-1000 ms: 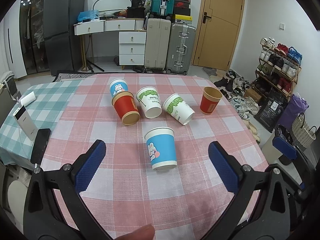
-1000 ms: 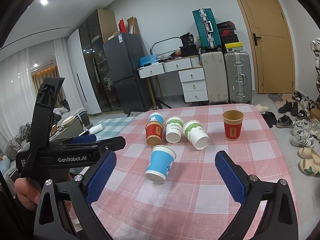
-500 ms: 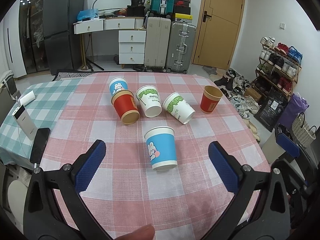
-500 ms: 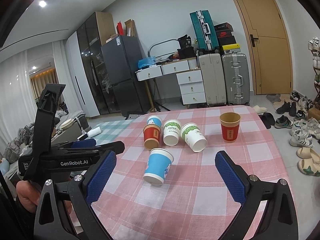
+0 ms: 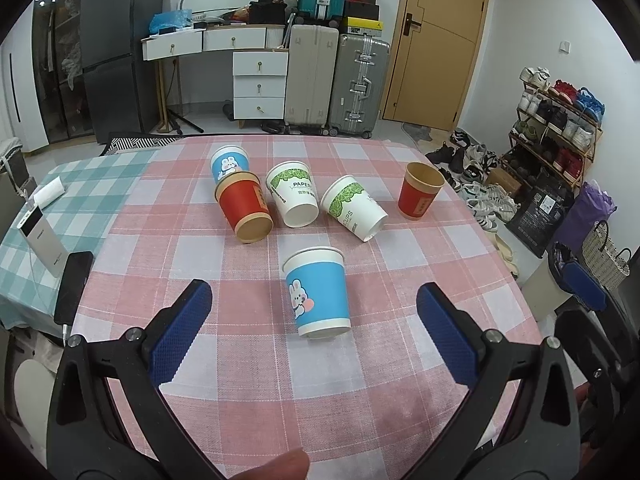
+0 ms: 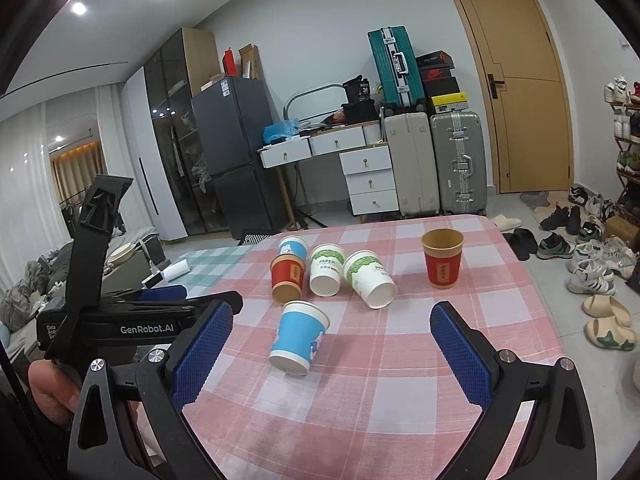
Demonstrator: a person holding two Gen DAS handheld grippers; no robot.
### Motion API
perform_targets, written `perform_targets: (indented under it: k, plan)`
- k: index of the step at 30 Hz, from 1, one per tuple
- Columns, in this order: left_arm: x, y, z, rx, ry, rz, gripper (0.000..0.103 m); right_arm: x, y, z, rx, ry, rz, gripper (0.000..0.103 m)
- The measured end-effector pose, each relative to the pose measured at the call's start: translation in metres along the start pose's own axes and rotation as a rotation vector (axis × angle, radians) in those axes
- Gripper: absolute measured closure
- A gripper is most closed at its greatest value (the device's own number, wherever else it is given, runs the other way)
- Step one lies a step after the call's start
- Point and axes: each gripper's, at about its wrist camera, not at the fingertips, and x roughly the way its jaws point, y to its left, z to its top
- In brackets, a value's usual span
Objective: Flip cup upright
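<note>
Nothing flipped yet: blue cup [image 5: 318, 294] lies tipped, nearest of the cups. Left hand-held gripper [image 5: 314, 338] and right hand-held gripper [image 6: 332, 354] wide open, empty.

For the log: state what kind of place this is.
Likely a lived-in home room: suitcases stacked by a white drawer desk, a loaded shoe rack near the door, and a table in checked cloth.

Right gripper [image 6: 332, 356], blue-padded jaws spread wide above pink checked tablecloth [image 6: 400, 400], frames a blue paper cup [image 6: 299, 338] lying on its side, four more cups behind it, one red paper cup [image 6: 442, 258] upright at right.
</note>
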Motion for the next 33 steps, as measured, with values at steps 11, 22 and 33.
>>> perform_targets:
  k: [11,22,33]
  plan:
    - [0.092,-0.006,0.005,-0.003,0.169,-0.010,0.001,0.019,-0.028,-0.011,0.049,0.034,-0.022,0.002]
    - [0.182,-0.002,0.006,-0.060,0.333,0.022,0.022,0.045,-0.060,-0.022,0.109,0.074,-0.030,0.002]
    - [0.191,-0.001,0.007,-0.041,0.391,-0.037,0.047,0.042,-0.059,-0.020,0.122,0.064,-0.021,0.002]
